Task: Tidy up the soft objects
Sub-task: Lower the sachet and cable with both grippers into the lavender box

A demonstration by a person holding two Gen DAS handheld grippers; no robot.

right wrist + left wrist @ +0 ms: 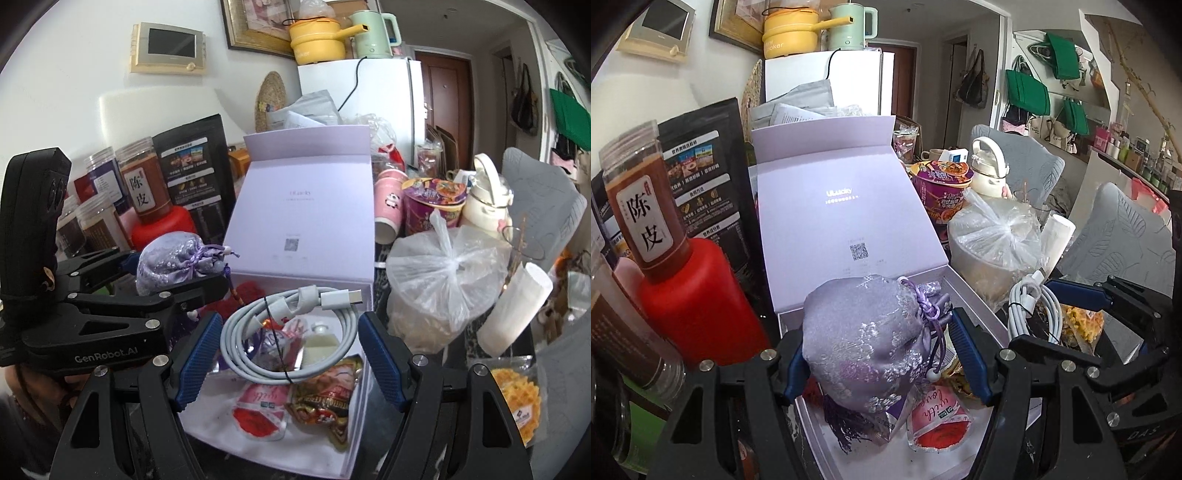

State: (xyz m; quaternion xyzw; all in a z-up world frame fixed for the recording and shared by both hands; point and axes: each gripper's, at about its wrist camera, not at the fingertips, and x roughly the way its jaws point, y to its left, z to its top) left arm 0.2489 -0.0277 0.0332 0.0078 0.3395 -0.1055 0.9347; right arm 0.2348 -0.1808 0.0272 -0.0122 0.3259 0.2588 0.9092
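Both grippers over open box (364, 291).
Left gripper (882, 354) jaws clamp pouch (864, 339); right gripper (290, 350) jaws flank cable (291, 332), apparently gripping.

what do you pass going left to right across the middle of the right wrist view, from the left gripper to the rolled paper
left gripper holding the purple pouch → open lilac box → pink panda cup → purple noodle cup → tied clear plastic bag → rolled white paper

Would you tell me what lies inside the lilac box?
Inside the box: a pink pouch, a snack packet and red tassels. The cable and purple pouch hide the rest.
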